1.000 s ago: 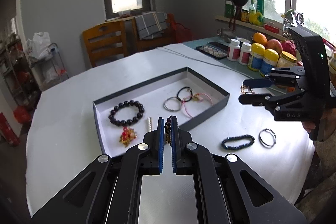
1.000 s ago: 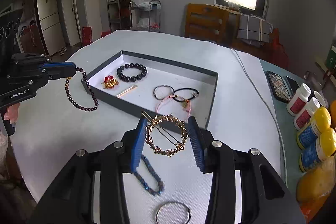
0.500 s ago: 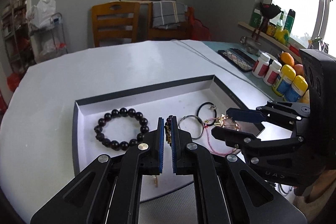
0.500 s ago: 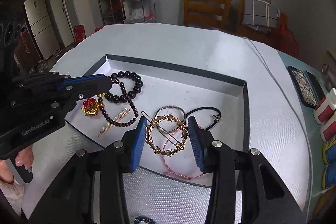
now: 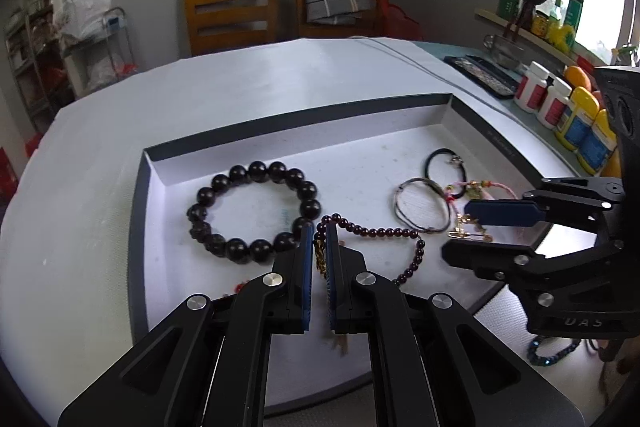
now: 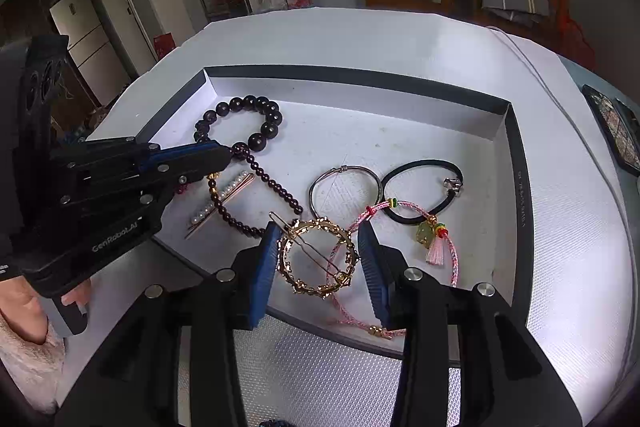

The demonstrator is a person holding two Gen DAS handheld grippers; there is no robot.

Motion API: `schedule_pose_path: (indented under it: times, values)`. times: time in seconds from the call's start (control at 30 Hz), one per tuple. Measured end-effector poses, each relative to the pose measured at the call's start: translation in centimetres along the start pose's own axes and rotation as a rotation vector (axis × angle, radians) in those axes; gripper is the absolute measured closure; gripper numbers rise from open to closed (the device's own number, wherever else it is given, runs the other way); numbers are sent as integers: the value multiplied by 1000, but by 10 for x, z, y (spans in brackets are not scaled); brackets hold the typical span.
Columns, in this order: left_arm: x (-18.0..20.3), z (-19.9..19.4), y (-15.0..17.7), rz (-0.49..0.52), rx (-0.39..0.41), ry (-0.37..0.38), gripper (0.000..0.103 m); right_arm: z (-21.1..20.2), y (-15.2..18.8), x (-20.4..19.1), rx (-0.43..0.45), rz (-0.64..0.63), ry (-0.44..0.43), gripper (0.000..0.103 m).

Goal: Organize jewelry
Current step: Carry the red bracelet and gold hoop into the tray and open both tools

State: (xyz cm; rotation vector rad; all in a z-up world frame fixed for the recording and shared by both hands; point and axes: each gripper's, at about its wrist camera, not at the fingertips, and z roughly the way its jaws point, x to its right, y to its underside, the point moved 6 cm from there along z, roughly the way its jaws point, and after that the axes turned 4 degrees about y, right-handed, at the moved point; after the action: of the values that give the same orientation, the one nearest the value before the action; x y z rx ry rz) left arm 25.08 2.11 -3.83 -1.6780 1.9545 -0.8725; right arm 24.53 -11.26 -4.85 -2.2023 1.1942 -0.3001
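Note:
My left gripper [image 5: 319, 247] is shut on a dark red bead string [image 5: 384, 231] whose loose end lies on the floor of the grey jewelry box [image 5: 304, 115]; the gripper also shows in the right wrist view [image 6: 216, 157]. My right gripper [image 6: 318, 259] is shut on a round gold hair clip [image 6: 318, 255] and holds it low over the box's near edge; it also shows in the left wrist view [image 5: 472, 233]. In the box lie a big black bead bracelet [image 5: 256, 211], a silver bangle [image 6: 345, 183], a black cord bracelet [image 6: 422, 193], a pink cord bracelet [image 6: 400, 227] and a pearl hair pin [image 6: 220, 203].
A blue bead bracelet [image 5: 554, 349] lies on the white table [image 5: 100, 167] right of the box. Pill bottles [image 5: 568, 111], fruit and a phone [image 5: 480, 75] stand at the table's far right. Wooden chairs [image 5: 232, 15] are behind the table.
Both grippers have moved forward and down over the box. The bead string now trails on the box floor, and the gold clip is lower, near the pink bracelet.

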Motion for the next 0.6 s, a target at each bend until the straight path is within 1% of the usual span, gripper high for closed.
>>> schedule_pose_path:
  times: [0.1, 0.23, 0.3, 0.33, 0.43, 0.53, 0.57, 0.6]
  values:
    - [-6, 4, -4, -11, 9, -18, 97, 3, -3, 0, 3, 5, -6, 63]
    - [-10, 4, -4, -1, 12, -57, 97, 5, -3, -2, 10, 6, -16, 63]
    - [-9, 1, -1, -10, -4, -33, 97, 3, -1, -4, 4, 5, -37, 63]
    - [-7, -1, 0, -8, -10, -18, 97, 2, -1, -5, 7, -1, -31, 63]
    - [-1, -5, 3, 26, -11, -27, 96, -1, -1, -5, 16, -10, -24, 62]
    - [-3, -2, 5, 11, -19, -15, 96, -1, -1, -3, 18, -1, -29, 61]
    - [-3, -2, 5, 10, -19, -17, 96, -3, -1, -1, 20, 0, -23, 56]
    - [-3, -3, 6, 9, -17, -24, 91, -4, -1, 0, 24, 2, -16, 50]
